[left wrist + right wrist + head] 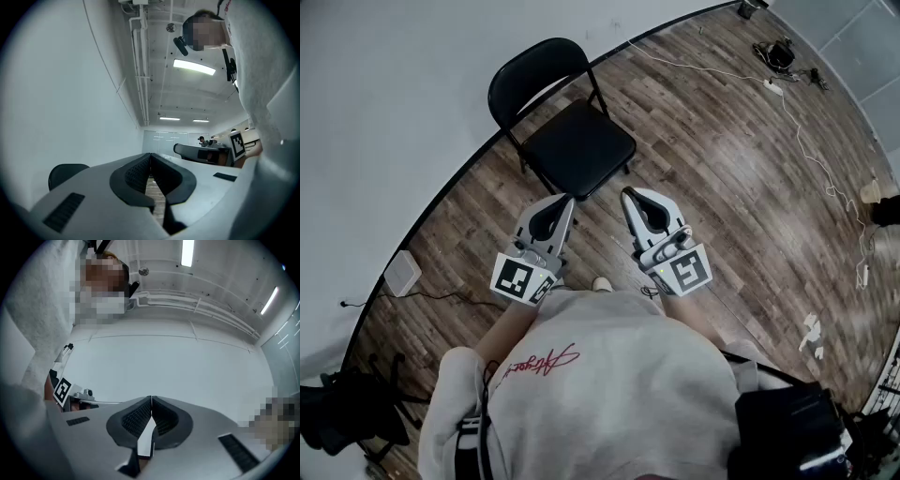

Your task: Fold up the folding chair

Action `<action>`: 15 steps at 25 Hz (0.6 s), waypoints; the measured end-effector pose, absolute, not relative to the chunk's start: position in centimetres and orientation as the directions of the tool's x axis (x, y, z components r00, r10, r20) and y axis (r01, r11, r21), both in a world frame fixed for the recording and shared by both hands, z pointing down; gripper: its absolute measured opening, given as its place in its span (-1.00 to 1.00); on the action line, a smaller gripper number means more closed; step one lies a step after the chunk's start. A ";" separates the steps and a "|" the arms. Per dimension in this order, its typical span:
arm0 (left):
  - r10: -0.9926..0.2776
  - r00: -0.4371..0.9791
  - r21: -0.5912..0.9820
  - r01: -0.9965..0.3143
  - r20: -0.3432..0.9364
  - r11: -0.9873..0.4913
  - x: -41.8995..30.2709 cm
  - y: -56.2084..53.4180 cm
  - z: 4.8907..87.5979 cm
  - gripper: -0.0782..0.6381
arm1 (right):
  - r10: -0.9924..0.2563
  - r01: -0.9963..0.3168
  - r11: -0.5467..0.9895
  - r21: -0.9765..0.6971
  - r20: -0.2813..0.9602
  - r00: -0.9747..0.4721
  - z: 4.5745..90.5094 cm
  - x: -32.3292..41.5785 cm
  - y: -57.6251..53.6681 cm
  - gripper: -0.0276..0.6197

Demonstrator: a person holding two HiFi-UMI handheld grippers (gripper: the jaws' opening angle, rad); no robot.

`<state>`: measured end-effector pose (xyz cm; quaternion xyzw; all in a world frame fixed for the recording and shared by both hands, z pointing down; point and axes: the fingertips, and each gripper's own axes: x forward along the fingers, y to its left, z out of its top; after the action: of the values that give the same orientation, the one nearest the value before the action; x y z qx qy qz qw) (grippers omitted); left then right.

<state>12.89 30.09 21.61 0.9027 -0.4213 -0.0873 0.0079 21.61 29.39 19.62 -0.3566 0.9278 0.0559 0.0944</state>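
A black folding chair stands unfolded on the wooden floor, its backrest toward the white wall and its seat facing me. My left gripper is shut and empty, its tips just short of the seat's front edge. My right gripper is shut and empty too, held beside the left one, slightly right of the seat's front corner. In the left gripper view the jaws meet, and the chair's backrest peeks over the gripper body at lower left. The right gripper view shows shut jaws against the bare wall.
The white wall curves behind the chair. Cables and a power strip run across the floor at right. A white box sits by the wall at left, black gear at bottom left. A person's shoe shows at far right.
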 end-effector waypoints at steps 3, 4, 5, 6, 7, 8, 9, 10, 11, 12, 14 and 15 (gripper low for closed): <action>-0.761 0.630 0.089 -0.758 -0.155 -0.646 13.5 30.1 21.6 -0.73 | -0.647 -0.669 0.742 0.044 -0.216 -0.731 19.6 22.0 29.4 -0.87; -0.762 0.629 0.090 -0.759 -0.155 -0.645 13.7 30.2 21.6 -0.73 | -0.645 -0.667 0.743 0.044 -0.215 -0.733 19.7 22.1 29.5 -0.87; -0.762 0.629 0.091 -0.759 -0.155 -0.645 13.9 30.2 21.6 -0.73 | -0.644 -0.666 0.745 0.043 -0.213 -0.735 19.8 22.3 29.5 -0.87; -0.762 0.629 0.091 -0.759 -0.155 -0.645 14.1 30.3 21.7 -0.73 | -0.643 -0.664 0.746 0.042 -0.210 -0.736 19.9 22.4 29.6 -0.87; -0.762 0.629 0.090 -0.759 -0.154 -0.645 14.3 30.4 21.7 -0.73 | -0.643 -0.663 0.747 0.041 -0.209 -0.737 19.9 22.5 29.6 -0.87; -0.762 0.629 0.090 -0.759 -0.152 -0.645 14.4 30.4 21.7 -0.73 | -0.642 -0.662 0.749 0.040 -0.207 -0.738 20.0 22.6 29.6 -0.87; -0.763 0.628 0.091 -0.760 -0.151 -0.644 14.5 30.4 21.7 -0.73 | -0.640 -0.660 0.750 0.040 -0.207 -0.740 20.0 22.6 29.6 -0.87; -0.765 0.626 0.092 -0.762 -0.150 -0.641 14.5 30.4 21.7 -0.73 | -0.639 -0.659 0.751 0.042 -0.205 -0.741 20.0 22.6 29.5 -0.87; -0.768 0.623 0.094 -0.764 -0.149 -0.638 14.5 30.4 21.7 -0.73 | -0.638 -0.658 0.752 0.044 -0.202 -0.743 20.1 22.7 29.5 -0.87; -0.770 0.620 0.096 -0.766 -0.149 -0.635 14.5 30.5 21.8 -0.73 | -0.638 -0.657 0.752 0.045 -0.200 -0.744 20.1 22.7 29.5 -0.87; -0.774 0.615 0.098 -0.770 -0.151 -0.630 14.6 30.7 21.8 -0.73 | -0.636 -0.655 0.754 0.043 -0.202 -0.745 20.1 22.9 29.7 -0.87; -0.776 0.612 0.099 -0.772 -0.152 -0.628 14.7 30.8 21.8 -0.73 | -0.634 -0.653 0.756 0.036 -0.205 -0.746 20.1 23.0 29.7 -0.87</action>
<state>14.70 30.76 21.82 0.8977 -0.4310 -0.0903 0.0119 23.02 29.75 20.14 -0.3449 0.9328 0.0528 0.0904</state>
